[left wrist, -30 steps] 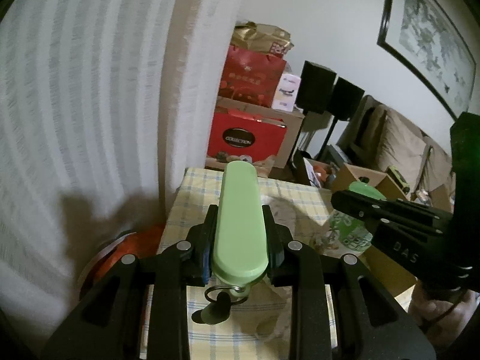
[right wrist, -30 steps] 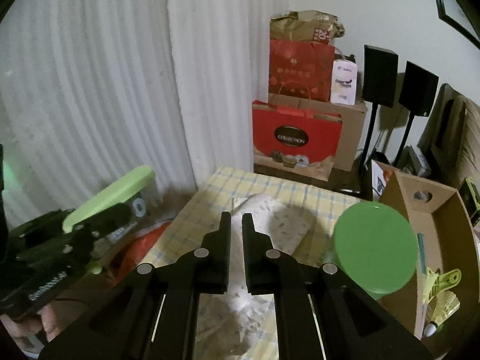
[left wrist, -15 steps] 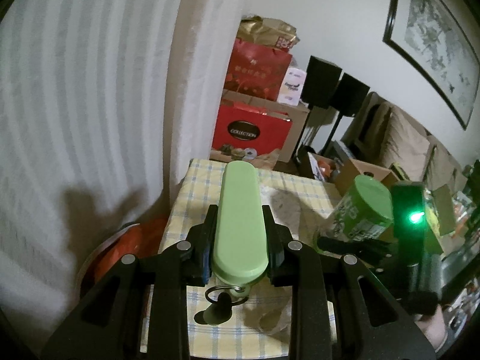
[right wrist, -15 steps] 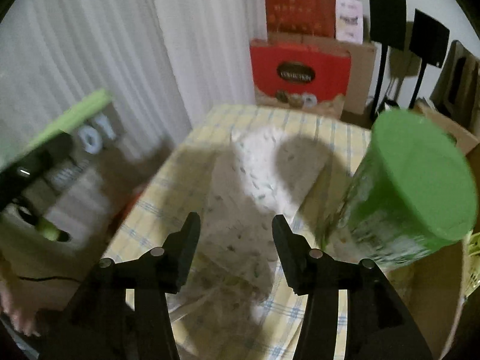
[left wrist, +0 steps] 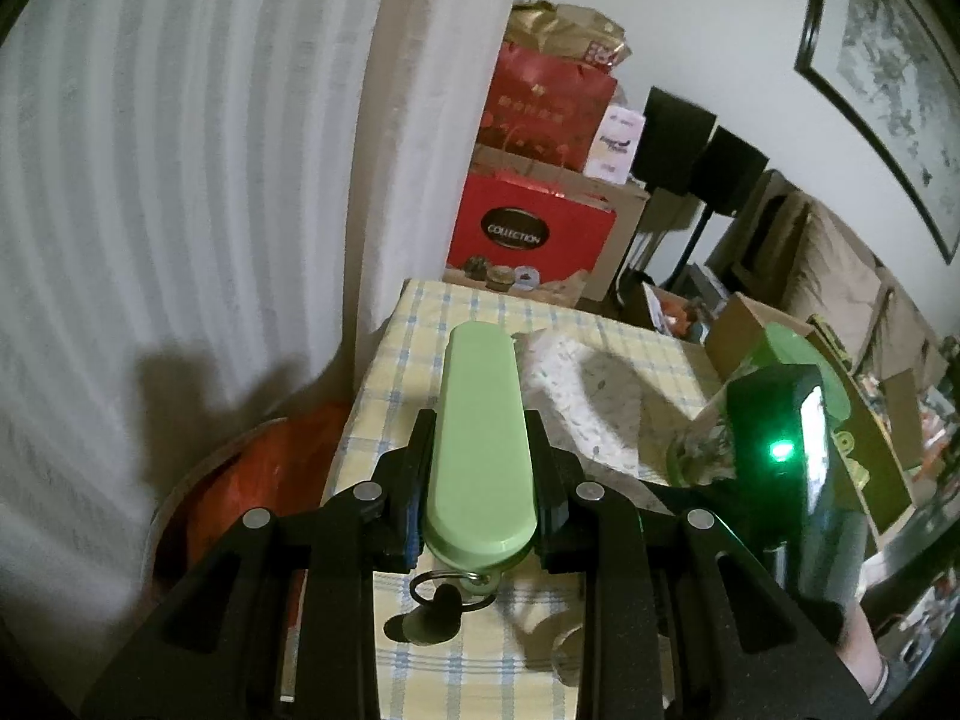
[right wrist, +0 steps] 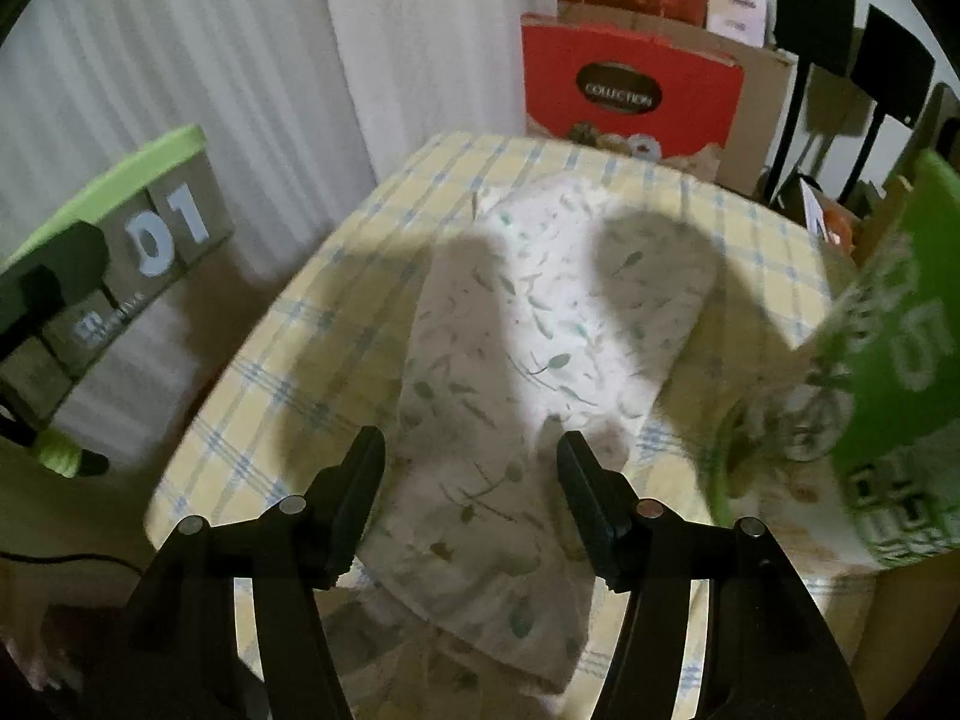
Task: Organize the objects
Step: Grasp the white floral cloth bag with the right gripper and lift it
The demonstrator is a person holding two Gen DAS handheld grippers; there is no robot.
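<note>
While the left gripper (left wrist: 480,480) clamps a green case (left wrist: 480,438), the empty right gripper (right wrist: 471,501) is opening above a leaf-print cloth (right wrist: 522,372).

light: dim, indoor | shadows: hard, on cloth (right wrist: 540,312) | blur: right-view edges | distortion: fisheye, dark corners

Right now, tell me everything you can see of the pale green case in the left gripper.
The pale green case is long, flat and round-ended, with a smooth, matte, plastic-looking top. The left gripper clamps its near half from both sides, so it points forward above the checked tablecloth. A metal ring with a dark tag hangs from its near end.
</note>
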